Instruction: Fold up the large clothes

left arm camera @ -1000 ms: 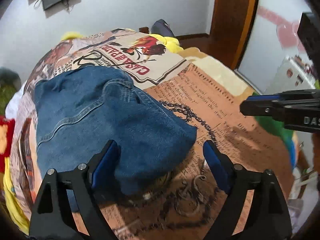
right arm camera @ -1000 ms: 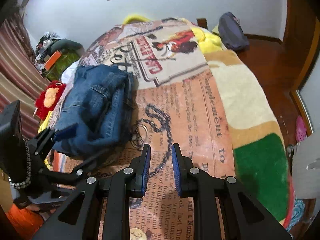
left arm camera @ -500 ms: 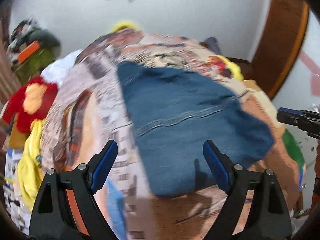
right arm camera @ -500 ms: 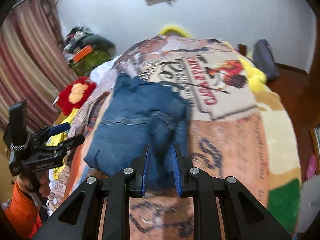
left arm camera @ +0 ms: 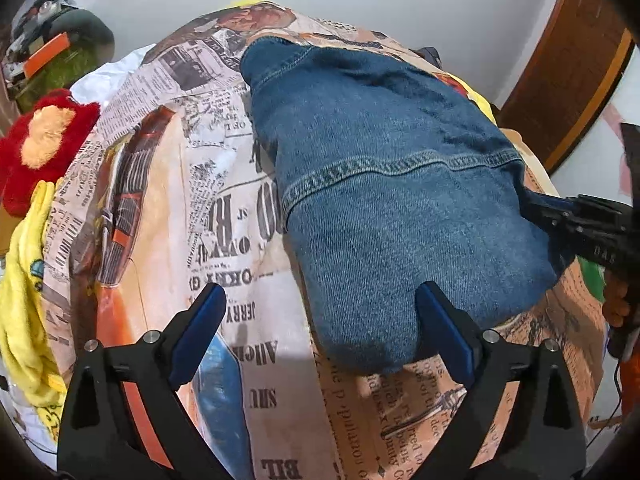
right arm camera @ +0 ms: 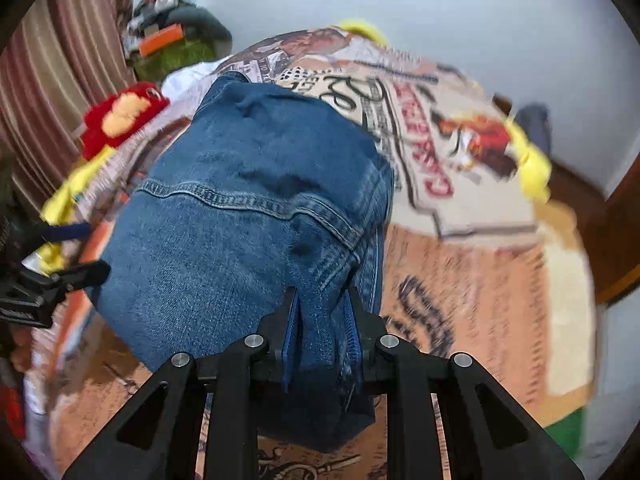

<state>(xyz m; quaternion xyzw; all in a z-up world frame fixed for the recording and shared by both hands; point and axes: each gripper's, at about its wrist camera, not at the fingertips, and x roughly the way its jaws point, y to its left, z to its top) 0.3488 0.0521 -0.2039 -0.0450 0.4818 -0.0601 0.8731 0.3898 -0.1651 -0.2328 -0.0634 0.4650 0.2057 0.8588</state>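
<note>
Folded blue jeans (left arm camera: 400,200) lie in a thick bundle on the newspaper-print blanket (left arm camera: 180,220). My left gripper (left arm camera: 318,292) is wide and still opening; the bundle's near left corner reaches between its fingers, and the pads are clear of the cloth. In the right wrist view the jeans (right arm camera: 240,220) fill the middle. My right gripper (right arm camera: 320,292) straddles a fold at their near right edge, its jaws opening with denim between the pads. Each gripper also appears in the other's view: the right gripper (left arm camera: 580,220) beside the bundle's right side, the left gripper (right arm camera: 60,272) beside its left side.
A red and orange plush toy (left arm camera: 36,148) and yellow cloth (left arm camera: 24,300) lie off the blanket's left side. A green bag (right arm camera: 176,48) stands at the back left by a striped curtain (right arm camera: 48,80). A wooden door frame (left arm camera: 568,60) rises at the right.
Both grippers swung left across the bed onto the jeans. The right gripper's shut jaws parted and now have a denim fold between them. The left gripper reached the bundle's near left corner.
</note>
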